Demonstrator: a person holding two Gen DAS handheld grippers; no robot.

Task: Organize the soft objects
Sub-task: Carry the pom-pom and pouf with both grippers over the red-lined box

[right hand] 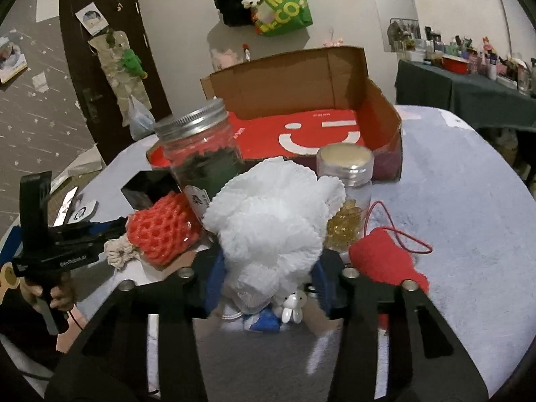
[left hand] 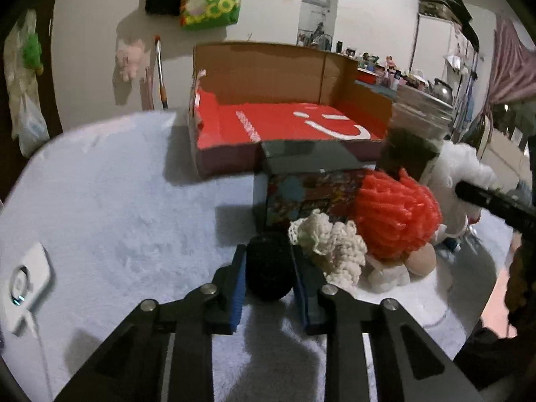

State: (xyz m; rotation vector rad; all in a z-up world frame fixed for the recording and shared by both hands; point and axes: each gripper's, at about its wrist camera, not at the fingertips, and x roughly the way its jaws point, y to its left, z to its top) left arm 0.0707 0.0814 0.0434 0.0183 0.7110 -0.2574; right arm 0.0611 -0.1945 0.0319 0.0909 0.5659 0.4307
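Note:
My left gripper (left hand: 269, 261) is shut on a black fuzzy ball (left hand: 268, 268), its blue pads pressing both sides just above the pale blue fleece table (left hand: 117, 201). To its right lie a cream crochet piece (left hand: 331, 244) and an orange foam net (left hand: 395, 214). In the right wrist view my right gripper (right hand: 268, 268) is shut on a big white mesh puff (right hand: 268, 221) that bulges above the pads. A red knitted piece with a red cord (right hand: 385, 261) lies to its right. The left gripper (right hand: 114, 227) shows at that view's left edge.
An open cardboard box (right hand: 284, 80) with a red floor stands at the back. In front of it are a metal-lidded glass jar (right hand: 201, 147), a small jar of yellow beads (right hand: 345, 194) and a colourful carton (left hand: 301, 197). A white device with a cable (left hand: 26, 278) lies far left.

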